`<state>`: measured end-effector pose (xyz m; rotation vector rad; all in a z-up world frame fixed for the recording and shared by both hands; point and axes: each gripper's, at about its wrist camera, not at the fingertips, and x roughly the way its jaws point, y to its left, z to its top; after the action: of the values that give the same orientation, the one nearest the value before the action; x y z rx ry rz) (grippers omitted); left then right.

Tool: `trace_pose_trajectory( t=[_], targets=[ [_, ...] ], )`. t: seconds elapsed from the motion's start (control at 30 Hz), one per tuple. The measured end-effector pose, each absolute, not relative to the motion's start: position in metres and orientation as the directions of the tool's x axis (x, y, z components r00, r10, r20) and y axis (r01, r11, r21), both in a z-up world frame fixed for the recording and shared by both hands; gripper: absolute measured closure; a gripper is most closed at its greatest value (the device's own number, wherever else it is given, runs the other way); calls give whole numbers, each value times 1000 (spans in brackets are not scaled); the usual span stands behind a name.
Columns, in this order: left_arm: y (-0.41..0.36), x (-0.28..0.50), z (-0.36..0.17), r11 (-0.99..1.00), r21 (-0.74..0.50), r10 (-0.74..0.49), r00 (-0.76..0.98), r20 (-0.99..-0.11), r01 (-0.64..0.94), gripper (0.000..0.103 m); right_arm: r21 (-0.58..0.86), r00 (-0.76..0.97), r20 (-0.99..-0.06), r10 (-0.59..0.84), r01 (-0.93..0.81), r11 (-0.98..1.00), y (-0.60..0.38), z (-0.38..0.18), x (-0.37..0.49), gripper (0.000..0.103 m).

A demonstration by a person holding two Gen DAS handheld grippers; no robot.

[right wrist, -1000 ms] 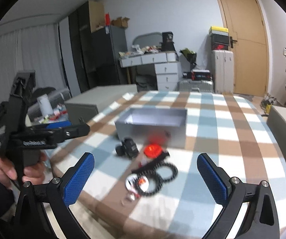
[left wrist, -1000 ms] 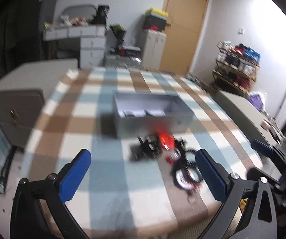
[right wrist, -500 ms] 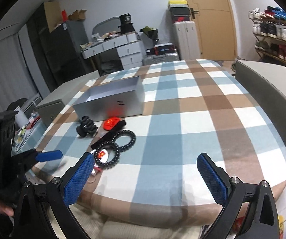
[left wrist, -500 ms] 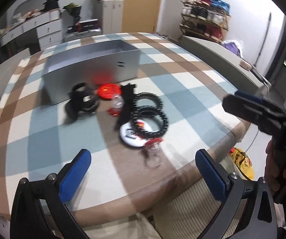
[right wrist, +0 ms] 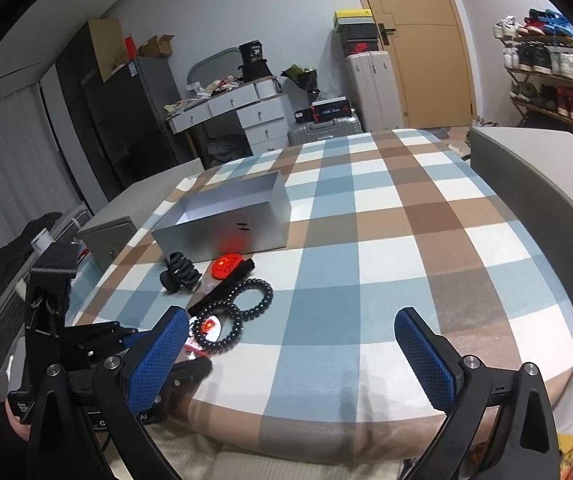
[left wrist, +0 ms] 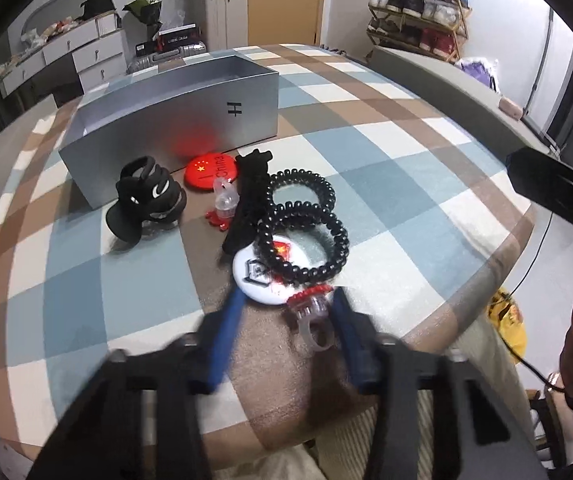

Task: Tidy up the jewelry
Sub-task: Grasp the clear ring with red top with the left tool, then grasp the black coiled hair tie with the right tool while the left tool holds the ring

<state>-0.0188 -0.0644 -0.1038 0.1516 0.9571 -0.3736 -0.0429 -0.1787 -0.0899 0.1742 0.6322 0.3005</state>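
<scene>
A silver open box (left wrist: 174, 120) stands on the checked cloth; it also shows in the right wrist view (right wrist: 226, 224). In front of it lie a black hair claw (left wrist: 146, 196), a red round badge (left wrist: 210, 170), a black clip (left wrist: 250, 196), two black spiral hair ties (left wrist: 302, 220), a white badge (left wrist: 262, 276) and a clear ring with a red top (left wrist: 314, 312). My left gripper (left wrist: 286, 316) is low over the table, its blurred blue fingers partly closed, either side of the clear ring. My right gripper (right wrist: 292, 360) is open and empty above the cloth's near edge.
The table's front edge drops off just below the ring. Grey cabinets (right wrist: 534, 176) flank the table. White drawers (right wrist: 246, 116), suitcases (right wrist: 370, 88), a door and a shoe rack (right wrist: 546, 72) stand behind.
My left gripper has swung down and forward to the pile and its fingers have narrowed around the clear ring. My right gripper has shifted a little; it stays open.
</scene>
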Motion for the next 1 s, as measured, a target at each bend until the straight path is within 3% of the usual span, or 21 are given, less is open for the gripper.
trace_pose_trajectory(
  t=[0.03, 0.07, 0.43, 0.57, 1.0],
  targets=[
    [-64, -19, -103, 921, -48, -255, 507, -823, 386, 88, 254, 763, -559, 323, -213, 943, -180, -91, -41, 0],
    [-64, -18, -103, 920, -54, -258, 498, -828, 388, 88, 259, 761, -563, 321, -206, 944, -181, -92, -41, 0],
    [-59, -23, -91, 915, -46, -274, 532, -801, 402, 89, 246, 751, -574, 326, -221, 944, -175, -94, -42, 0],
    [-51, -27, -87, 921, 35, -221, 594, -774, 387, 89, 239, 731, -589, 343, -248, 939, -168, -100, -41, 0],
    [3, -25, -68, 970, -37, -191, 652, -733, 242, 89, 231, 585, -689, 427, -381, 895, -103, -133, -6, 2]
  ],
)
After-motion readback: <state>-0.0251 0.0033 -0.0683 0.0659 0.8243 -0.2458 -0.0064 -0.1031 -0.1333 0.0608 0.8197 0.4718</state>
